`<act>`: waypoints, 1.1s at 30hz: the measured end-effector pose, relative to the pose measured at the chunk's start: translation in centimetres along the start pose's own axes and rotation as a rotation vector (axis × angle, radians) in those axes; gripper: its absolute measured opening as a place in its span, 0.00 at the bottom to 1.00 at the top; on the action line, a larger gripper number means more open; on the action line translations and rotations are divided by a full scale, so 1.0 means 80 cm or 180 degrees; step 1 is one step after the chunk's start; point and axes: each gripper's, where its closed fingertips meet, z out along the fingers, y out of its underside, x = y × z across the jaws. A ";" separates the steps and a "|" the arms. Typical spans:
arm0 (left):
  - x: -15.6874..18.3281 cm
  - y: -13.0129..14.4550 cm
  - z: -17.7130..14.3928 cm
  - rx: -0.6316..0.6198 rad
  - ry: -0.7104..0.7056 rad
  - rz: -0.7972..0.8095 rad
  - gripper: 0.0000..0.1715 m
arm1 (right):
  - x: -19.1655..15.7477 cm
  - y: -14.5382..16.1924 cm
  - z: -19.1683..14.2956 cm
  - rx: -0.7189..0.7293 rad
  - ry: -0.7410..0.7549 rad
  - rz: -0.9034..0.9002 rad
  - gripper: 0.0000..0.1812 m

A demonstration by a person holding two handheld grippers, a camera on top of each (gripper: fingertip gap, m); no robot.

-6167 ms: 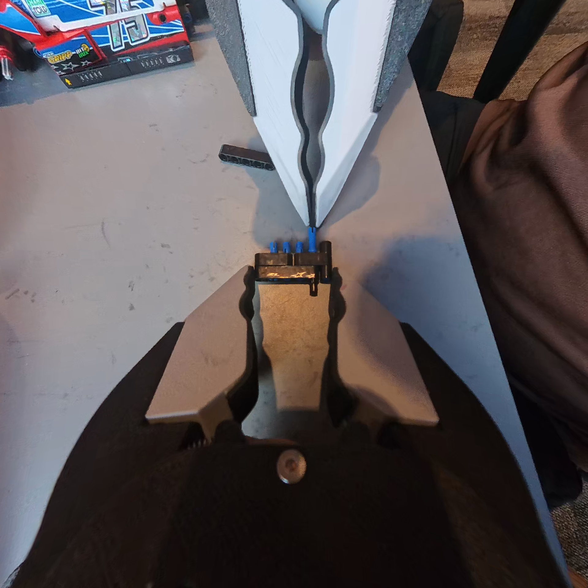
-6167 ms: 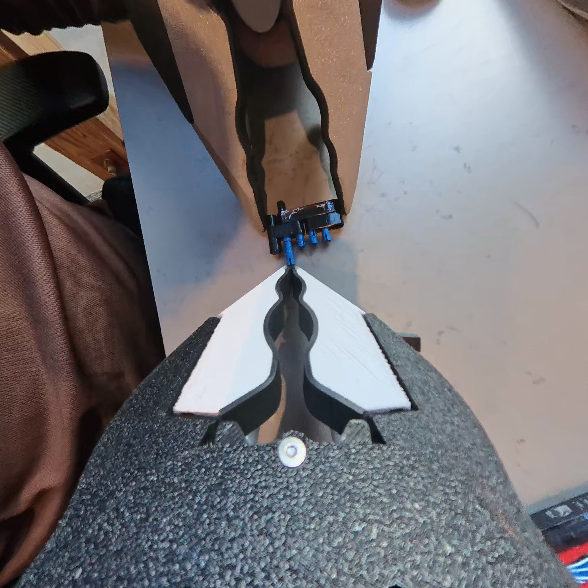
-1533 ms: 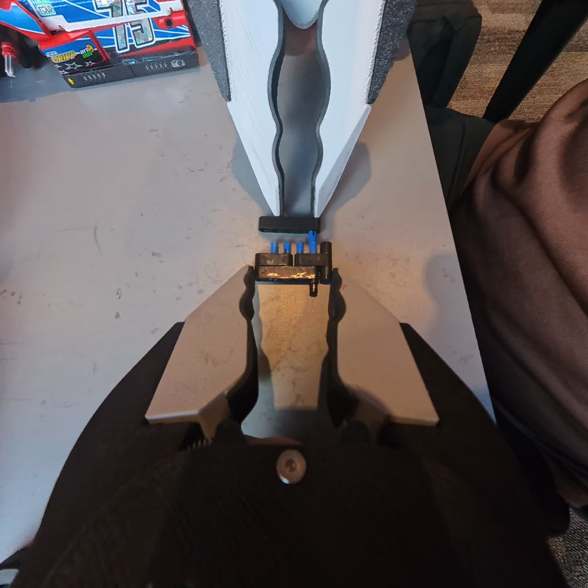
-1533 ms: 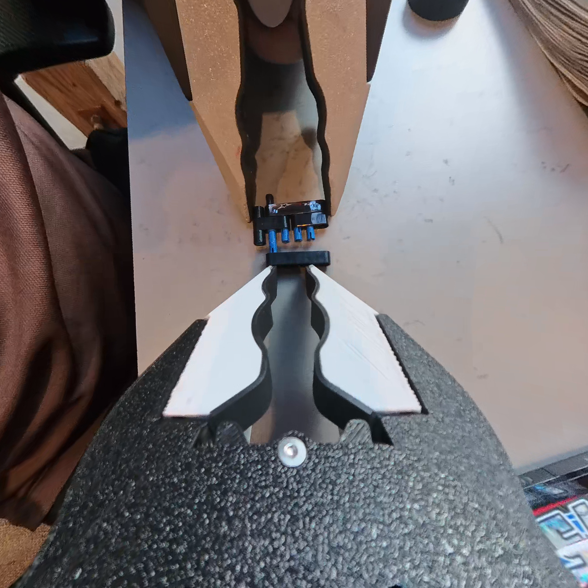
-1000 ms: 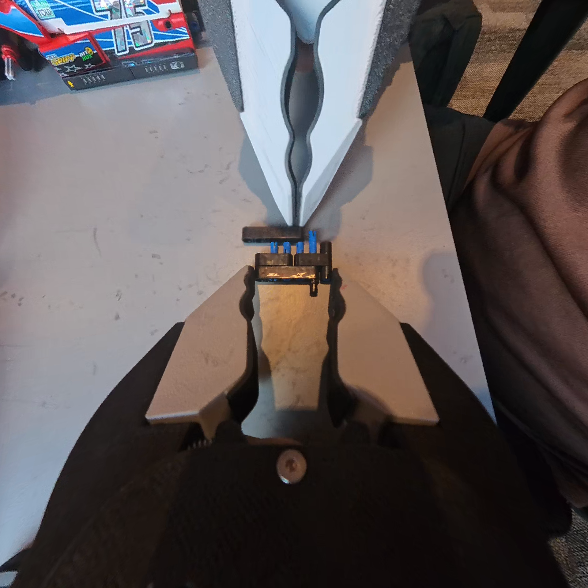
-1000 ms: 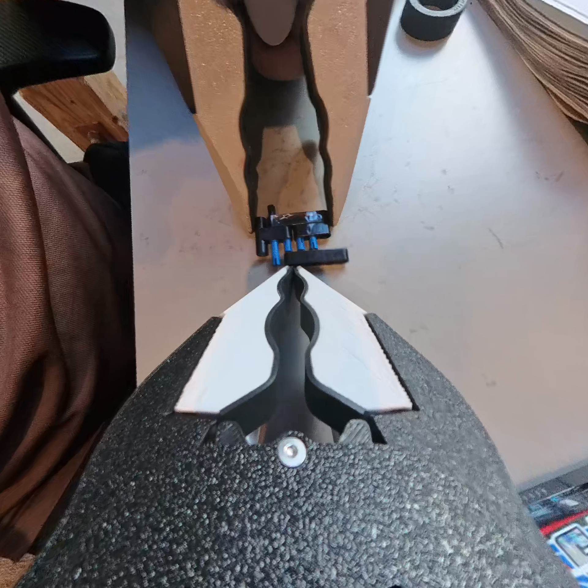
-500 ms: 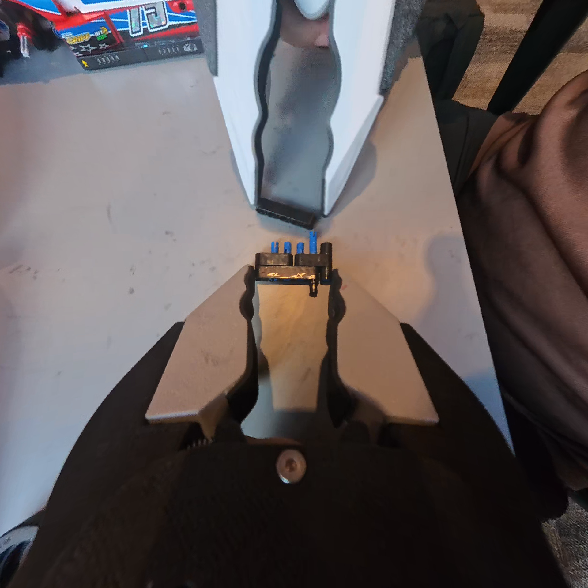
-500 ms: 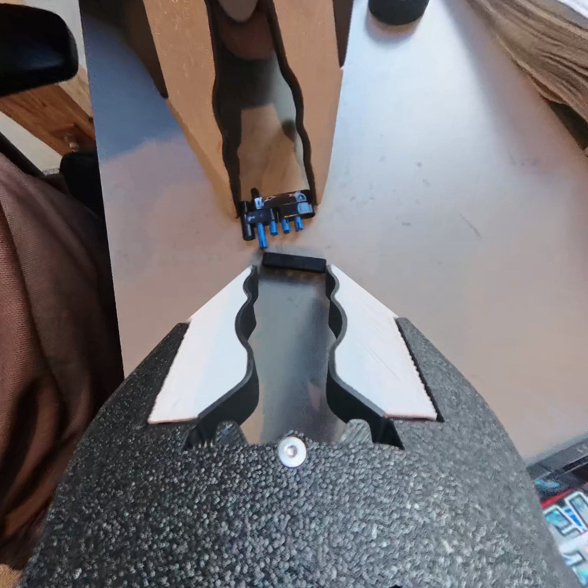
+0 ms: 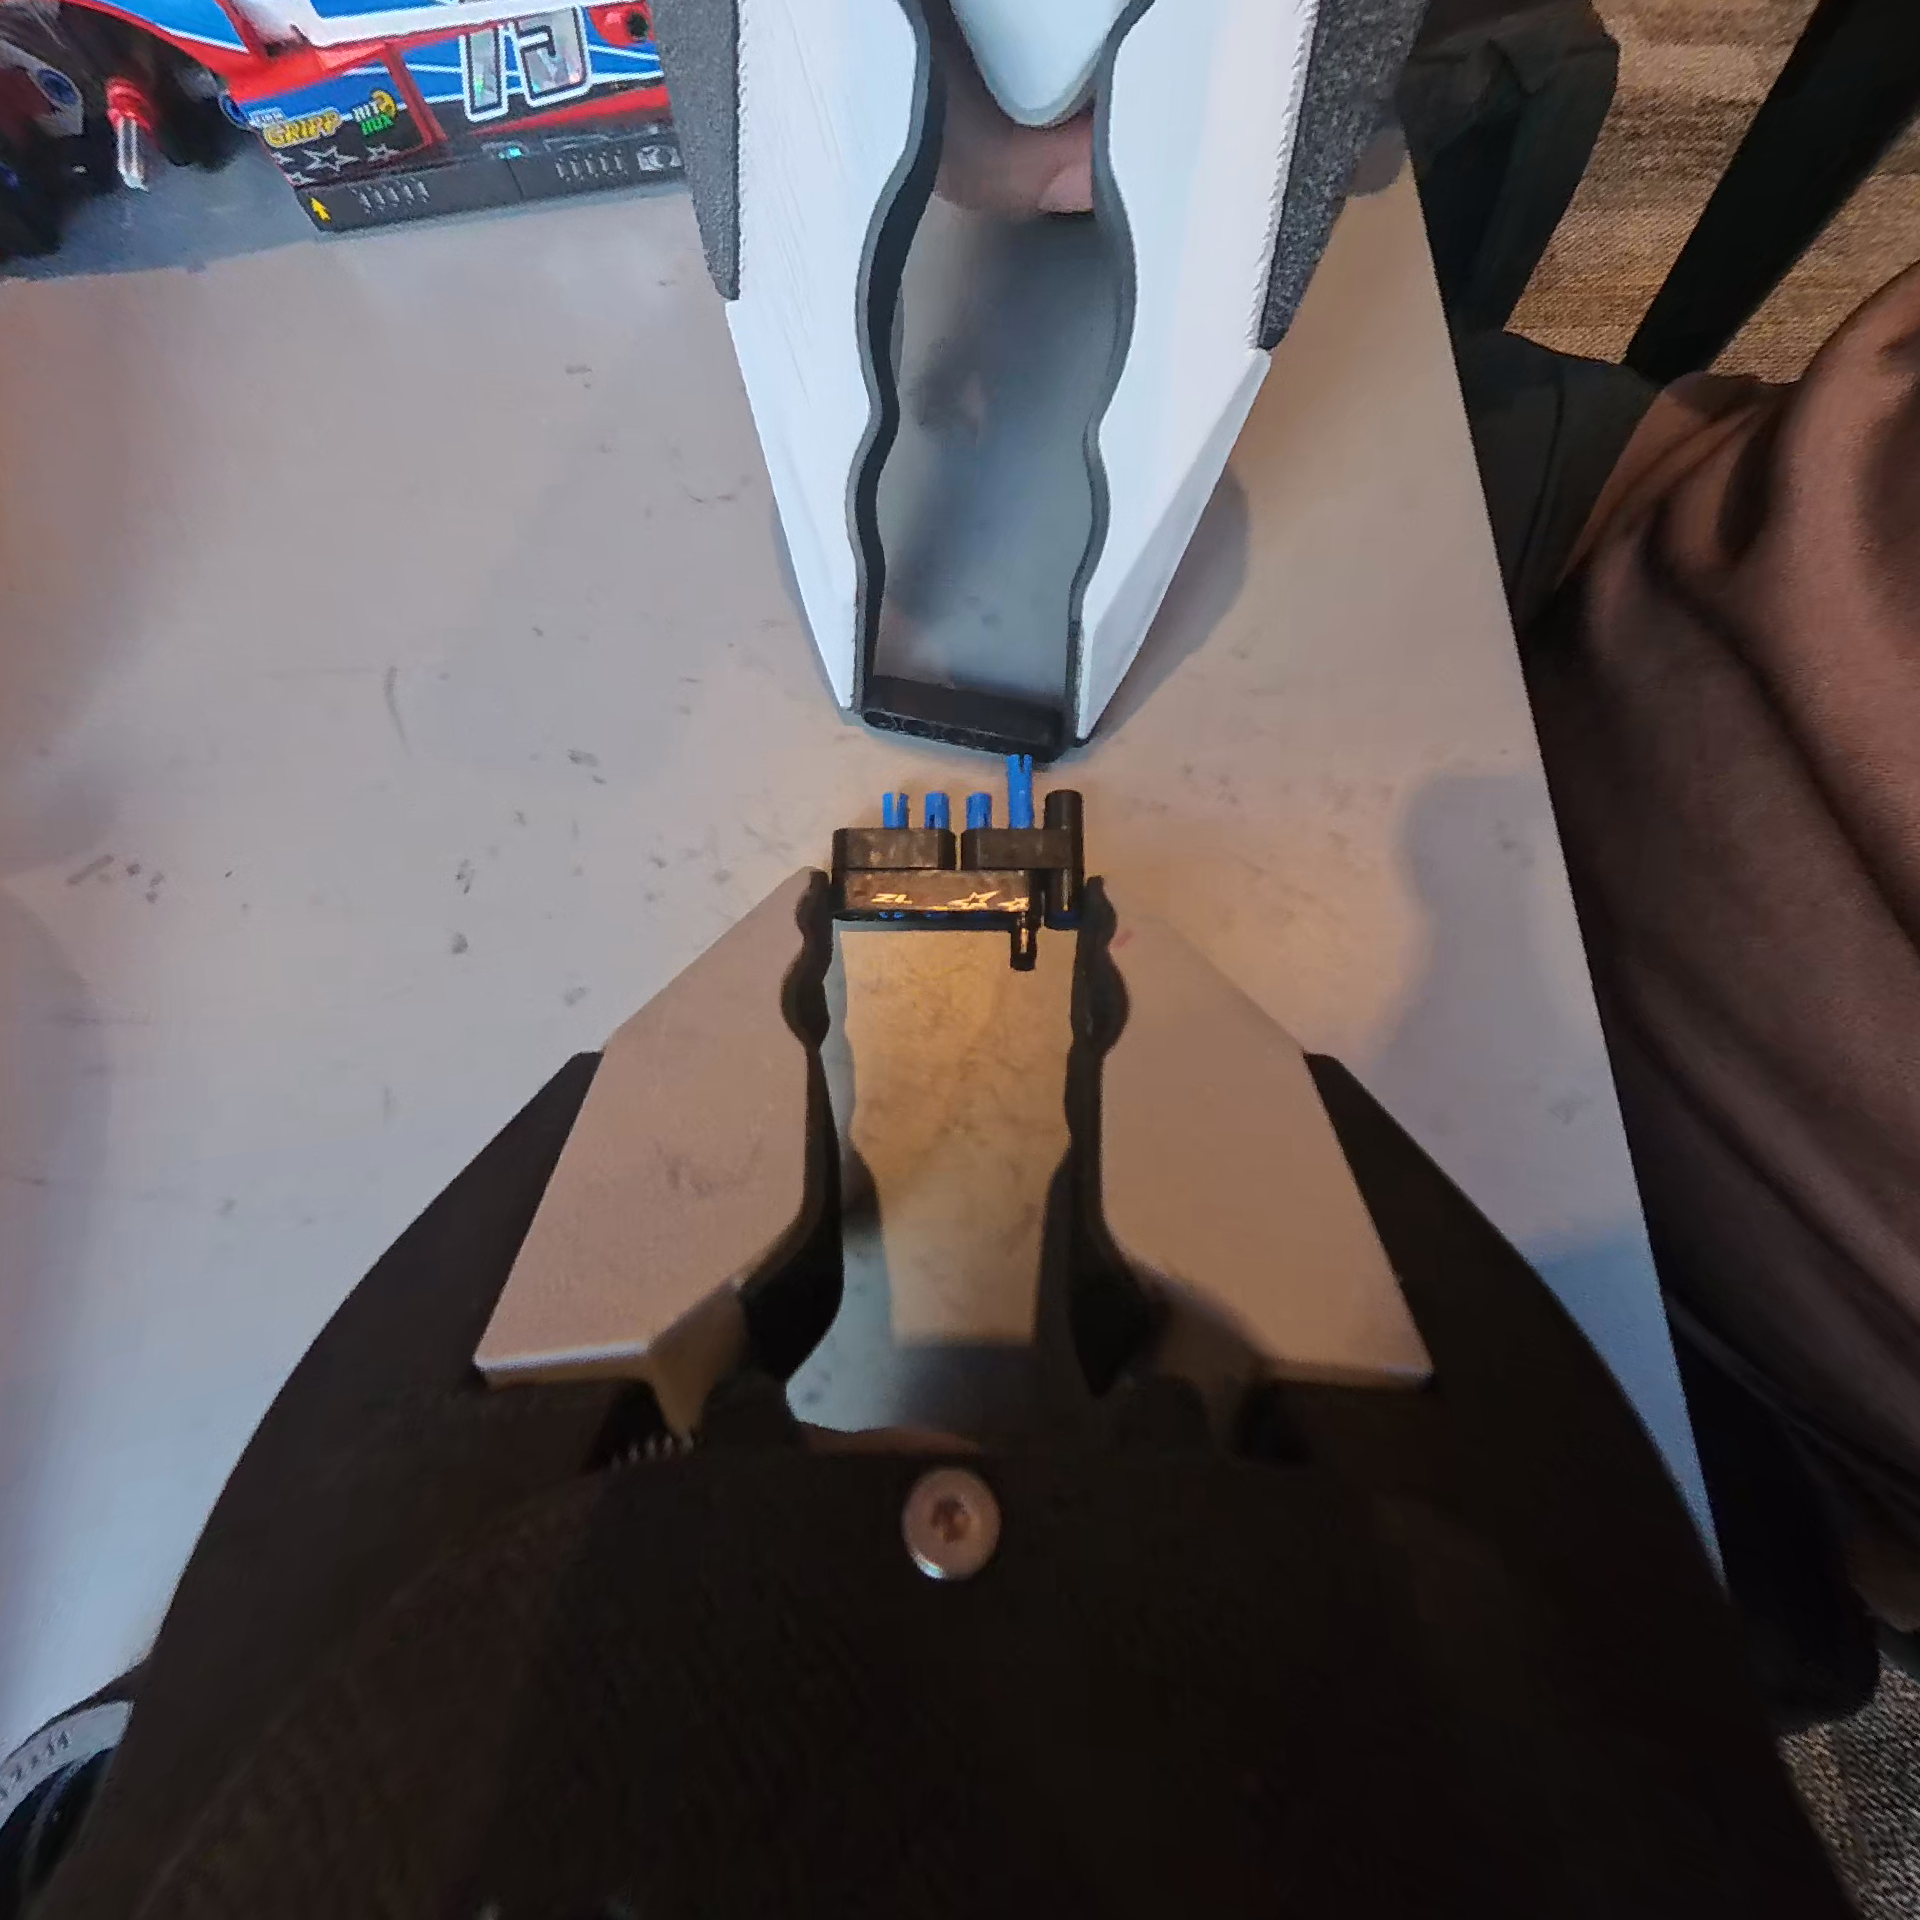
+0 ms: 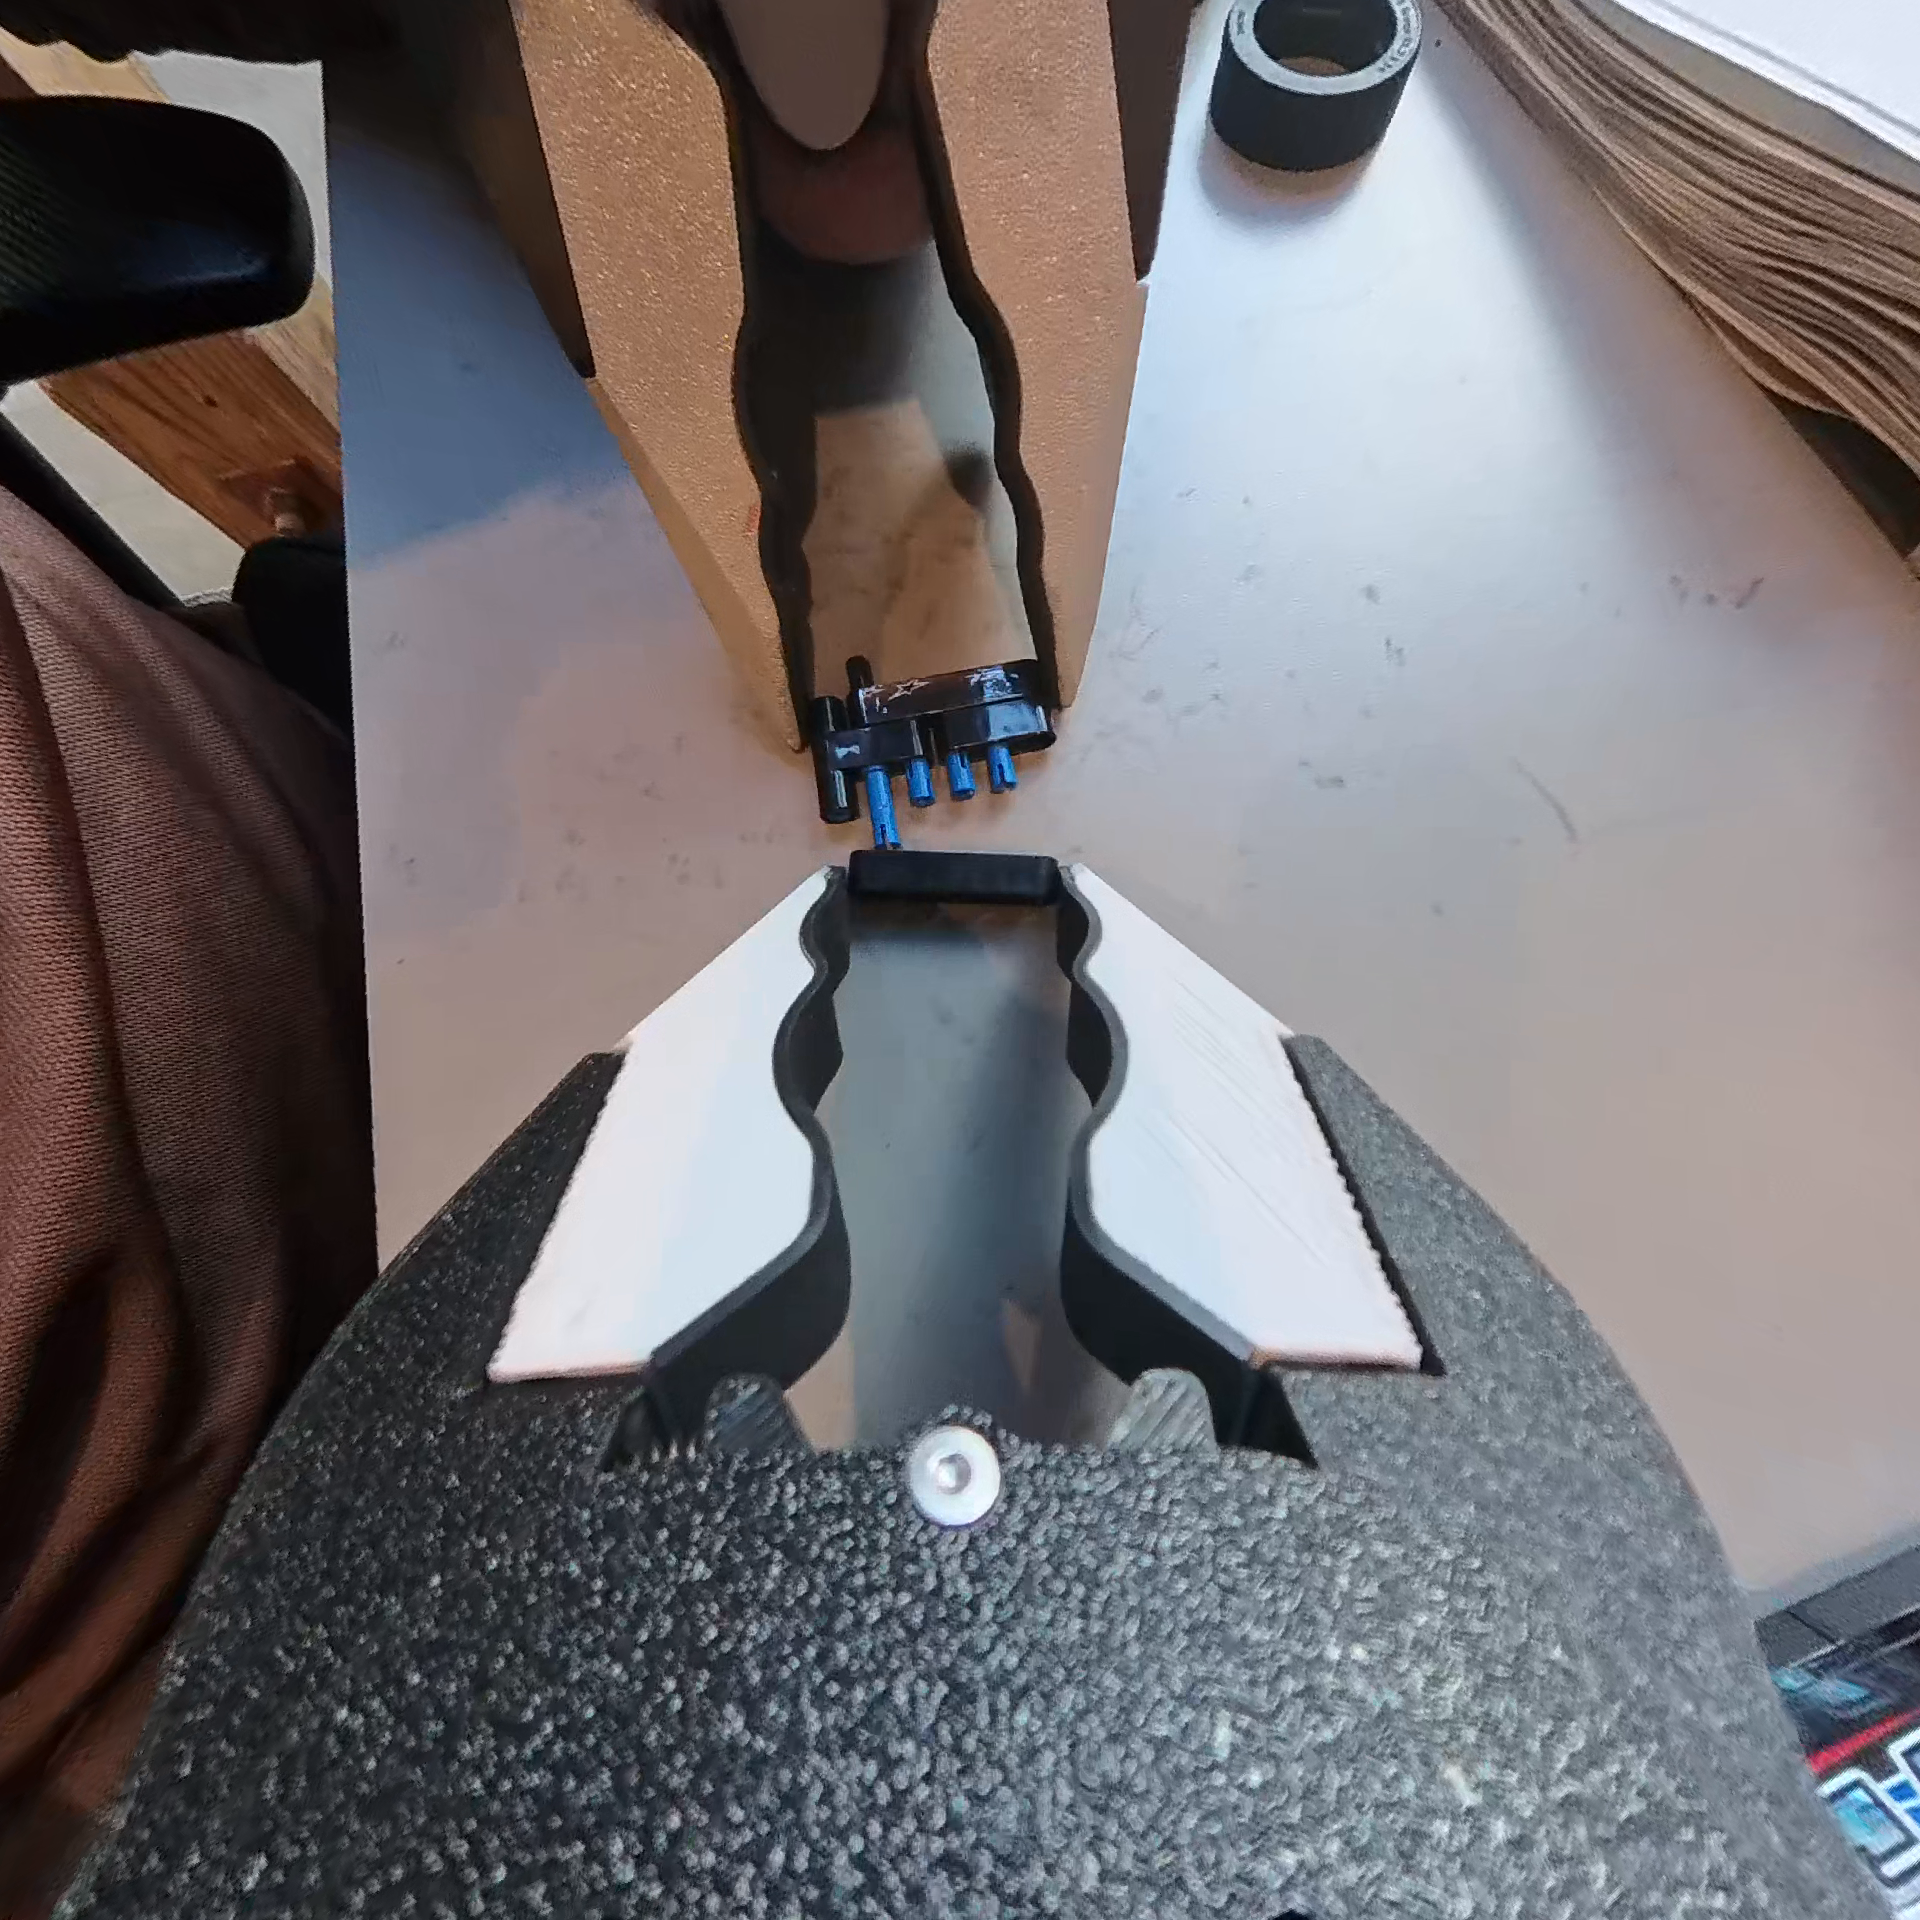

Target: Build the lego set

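My left gripper (image 9: pixel 956 902), with tan fingers, is shut on a black lego assembly (image 9: pixel 951 878) whose several blue pins (image 9: pixel 935 810) point away from it. The assembly also shows in the right wrist view (image 10: pixel 935 717). My right gripper (image 10: pixel 954 878), with white fingers, is shut on a black lego beam (image 10: pixel 954 875), held crosswise at its tips. In the left wrist view the beam (image 9: pixel 961 722) faces the pins, and the longest blue pin (image 9: pixel 1020 788) nearly touches its right end. Both hang just above the grey table (image 9: pixel 364 623).
A red, white and blue lego car (image 9: pixel 416 83) stands at the table's far left in the left wrist view. A black tyre (image 10: pixel 1314 83) lies at the far end in the right wrist view. A person's brown sleeve (image 9: pixel 1756 779) runs along the table's edge. The grippers are tip to tip, or close to it.
One second ago my right gripper was shut with the beam lying on the table. It has since opened, closed around the beam, lifted it and brought it up to the blue pins.
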 end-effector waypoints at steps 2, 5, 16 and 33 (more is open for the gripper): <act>0.001 0.000 0.000 0.0000 0.0017 0.0007 0.26 | 0.000 0.000 0.000 0.0000 0.0006 -0.0010 0.22; 0.001 0.000 0.000 0.0002 0.0031 0.0003 0.26 | 0.000 0.000 0.000 0.0000 0.0009 -0.0013 0.22; 0.004 -0.002 0.002 -0.0001 0.0051 0.0042 0.26 | 0.001 0.000 0.001 0.0009 -0.0011 -0.0014 0.22; 0.007 -0.007 0.007 -0.0004 0.0138 0.0039 0.26 | -0.005 -0.002 0.003 -0.0006 -0.0078 -0.0174 0.22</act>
